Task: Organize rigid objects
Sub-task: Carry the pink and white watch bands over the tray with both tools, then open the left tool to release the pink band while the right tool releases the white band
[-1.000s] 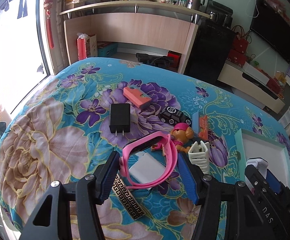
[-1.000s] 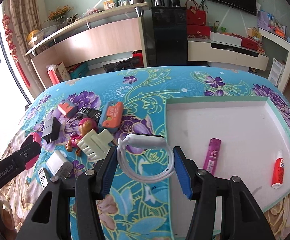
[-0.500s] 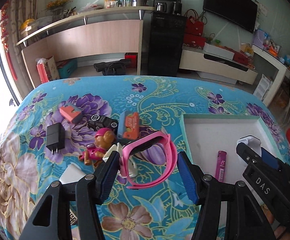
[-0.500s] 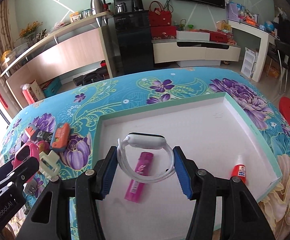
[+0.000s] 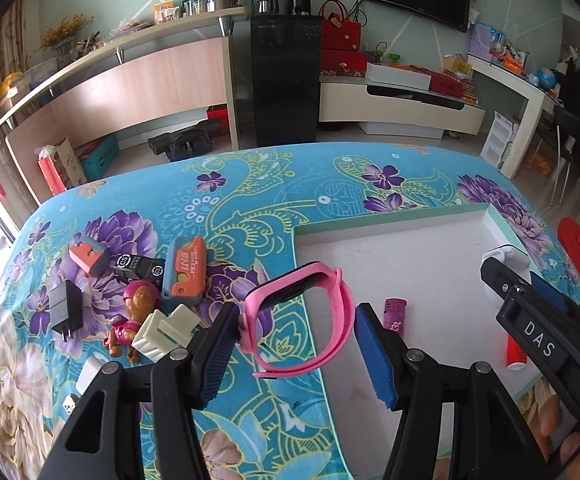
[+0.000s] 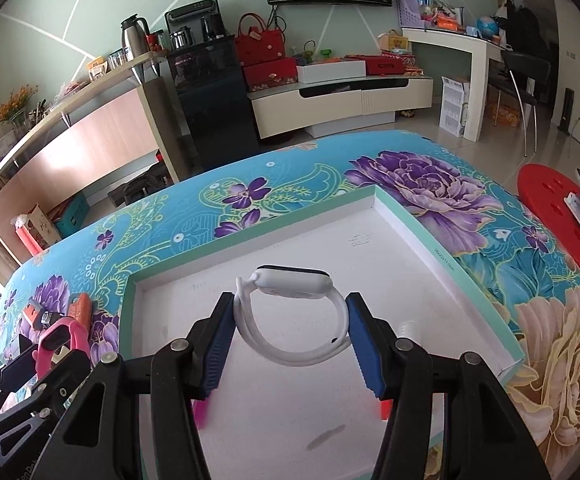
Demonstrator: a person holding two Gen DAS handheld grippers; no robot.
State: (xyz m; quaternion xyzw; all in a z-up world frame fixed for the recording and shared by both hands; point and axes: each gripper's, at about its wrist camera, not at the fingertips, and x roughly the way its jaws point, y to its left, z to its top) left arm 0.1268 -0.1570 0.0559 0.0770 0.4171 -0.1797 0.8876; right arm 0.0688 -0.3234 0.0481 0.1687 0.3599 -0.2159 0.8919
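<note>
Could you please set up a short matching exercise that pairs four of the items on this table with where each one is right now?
Items:
1. pink watch band
2. white watch band
3. purple lighter
4. toy dog figure

Places:
A. lying on the white floor of the tray
B. clamped in the right tool, above the tray
C. lying on the floral cloth among the loose items
D. clamped in the left tool, above the tray's near left edge

Pairs: 1-D, 2-B, 3-A, 4-C
</note>
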